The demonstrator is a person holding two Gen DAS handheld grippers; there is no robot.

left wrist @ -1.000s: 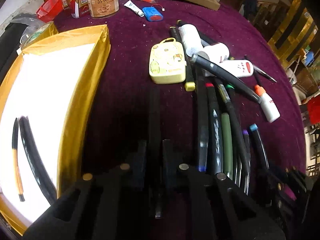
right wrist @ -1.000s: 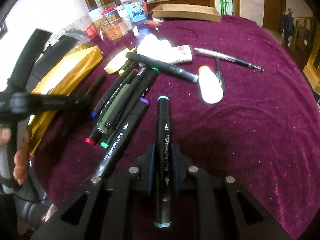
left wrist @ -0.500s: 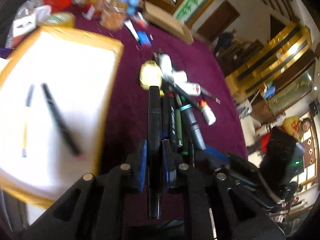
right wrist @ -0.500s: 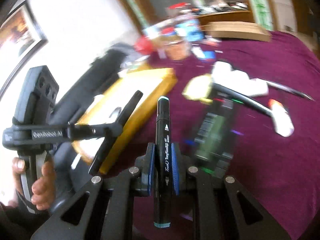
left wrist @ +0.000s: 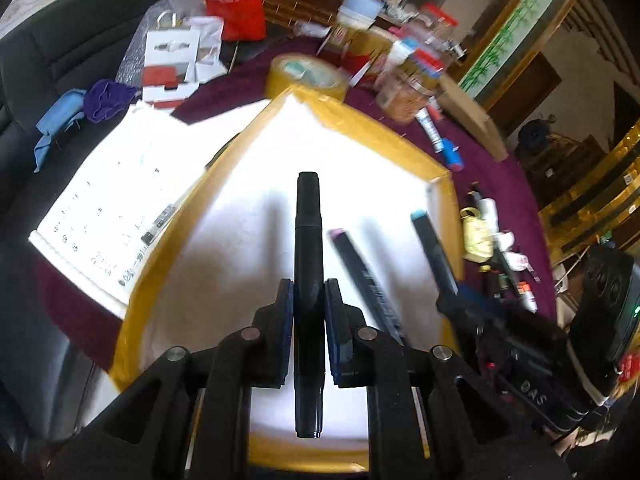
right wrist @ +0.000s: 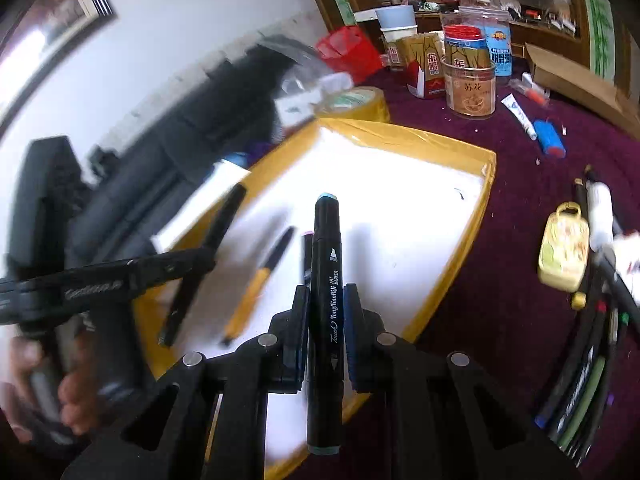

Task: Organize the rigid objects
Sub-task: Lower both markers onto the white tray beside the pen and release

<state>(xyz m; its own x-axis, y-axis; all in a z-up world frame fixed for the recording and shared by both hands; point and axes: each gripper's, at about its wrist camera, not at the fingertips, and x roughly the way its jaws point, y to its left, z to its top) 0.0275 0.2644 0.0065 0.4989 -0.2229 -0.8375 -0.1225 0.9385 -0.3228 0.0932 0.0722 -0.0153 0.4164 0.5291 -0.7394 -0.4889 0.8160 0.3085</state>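
Note:
My left gripper (left wrist: 309, 286) is shut on a black marker (left wrist: 308, 216) that points forward over the white tray with a yellow rim (left wrist: 400, 140). My right gripper (right wrist: 327, 292) is shut on a black marker with teal end caps (right wrist: 326, 256), also above the tray (right wrist: 420, 136). In the left wrist view that marker (left wrist: 432, 248) shows at the right. In the right wrist view the left gripper's marker (right wrist: 200, 264) crosses the tray's left side. An orange-and-black pen (right wrist: 256, 284) and a pink-capped marker (left wrist: 360, 272) lie in the tray. More markers (right wrist: 580, 380) lie piled on the purple cloth at the right.
A pale yellow case (right wrist: 564, 248) and white tubes sit by the pile. Behind the tray stand a tape roll (right wrist: 356, 104), jars (right wrist: 472, 80), a red bag (left wrist: 236, 8) and a cardboard box (right wrist: 580, 80). A printed sheet (left wrist: 116, 200) lies left of the tray.
Both grippers have swung left from the marker pile to above the tray, each still shut on its marker. The pile now lies off to the right.

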